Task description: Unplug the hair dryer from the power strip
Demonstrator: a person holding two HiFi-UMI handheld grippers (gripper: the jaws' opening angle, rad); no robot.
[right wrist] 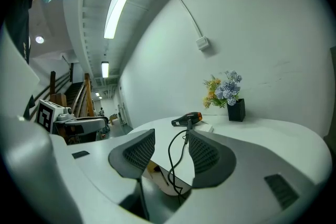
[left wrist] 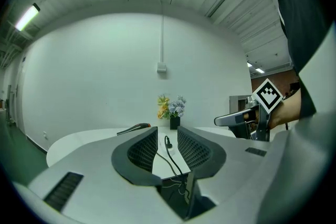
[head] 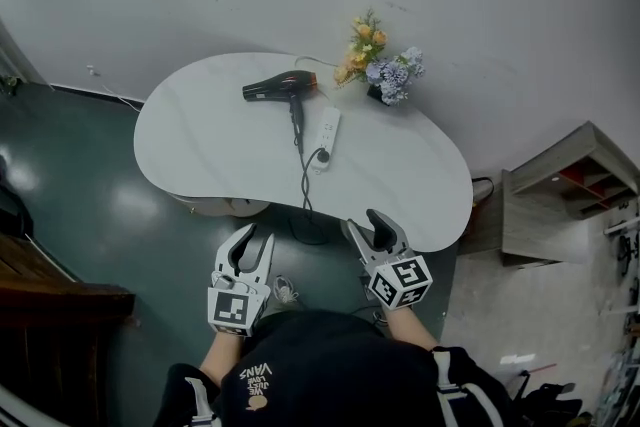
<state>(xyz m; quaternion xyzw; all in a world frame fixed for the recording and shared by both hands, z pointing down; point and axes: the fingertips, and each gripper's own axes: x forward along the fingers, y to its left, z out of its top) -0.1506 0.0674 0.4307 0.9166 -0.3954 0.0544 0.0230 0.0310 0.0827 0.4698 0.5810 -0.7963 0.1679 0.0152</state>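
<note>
A black hair dryer [head: 283, 87] lies on the white oval table [head: 200, 135], nozzle to the left. Its black cord [head: 304, 177] runs down past the white power strip [head: 326, 137], loops over the near table edge, and ends in a plug [head: 322, 155] seated in the strip's near end. My left gripper [head: 256, 235] and right gripper [head: 364, 221] hover just short of the near table edge, both open with nothing between the fingers. The left gripper view frames the plug [left wrist: 168, 145] between its jaws; the right gripper view frames the cord [right wrist: 172, 152] and dryer [right wrist: 188, 119].
A dark vase of yellow and blue flowers [head: 383, 65] stands at the table's far side by the wall. A wooden shelf unit [head: 560, 195] is to the right, a dark wooden stair [head: 50, 295] to the left. A thin cable [head: 115, 95] trails along the floor by the wall.
</note>
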